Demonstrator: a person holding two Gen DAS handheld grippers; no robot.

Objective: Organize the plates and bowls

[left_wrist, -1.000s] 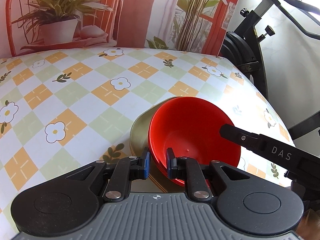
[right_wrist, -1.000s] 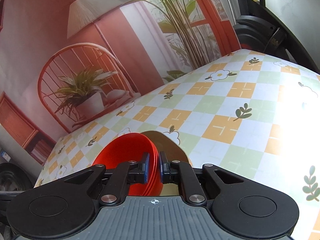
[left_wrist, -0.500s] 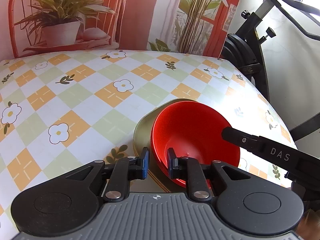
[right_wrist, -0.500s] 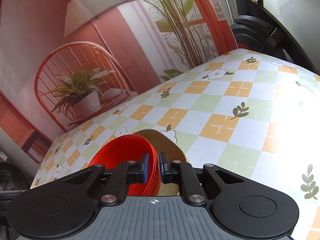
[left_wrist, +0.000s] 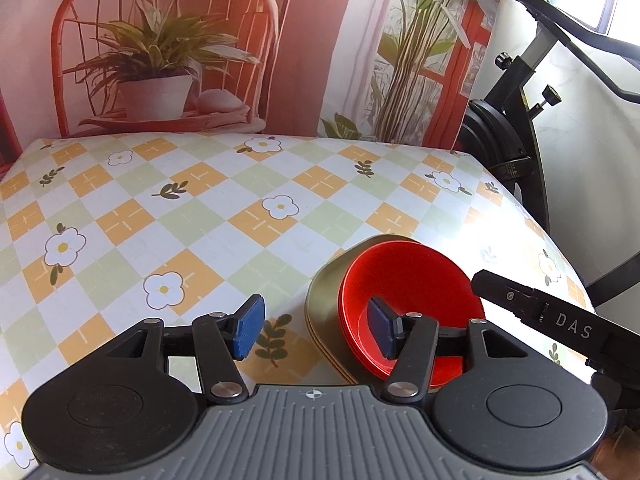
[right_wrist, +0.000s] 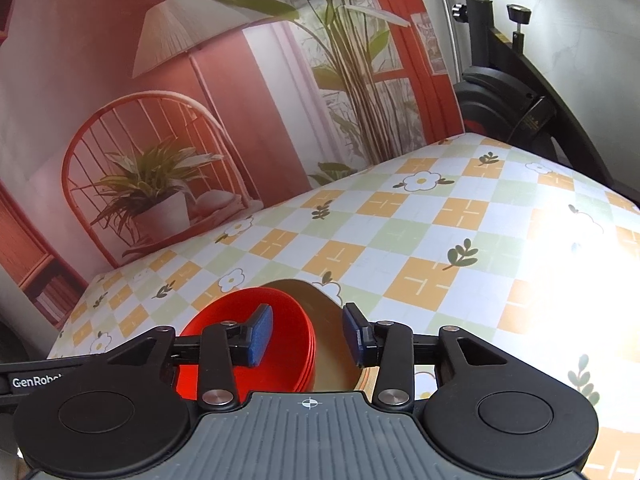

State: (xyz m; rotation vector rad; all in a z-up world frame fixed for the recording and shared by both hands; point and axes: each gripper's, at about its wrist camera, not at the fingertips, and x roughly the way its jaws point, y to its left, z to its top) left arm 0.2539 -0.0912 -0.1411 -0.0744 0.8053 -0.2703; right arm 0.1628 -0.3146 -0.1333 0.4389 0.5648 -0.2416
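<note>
The red bowls [left_wrist: 408, 300] sit stacked on the gold plates [left_wrist: 320, 308], near the front right part of the surface [left_wrist: 200, 220]. The left tool [left_wrist: 316, 330] is spread apart and holds nothing; the stack lies just to its right, with one pad over the bowl rim. The right tool [right_wrist: 308, 338] is spread apart too, with the stack's right edge between its pads. Both tools are very close, one on each side.
</note>
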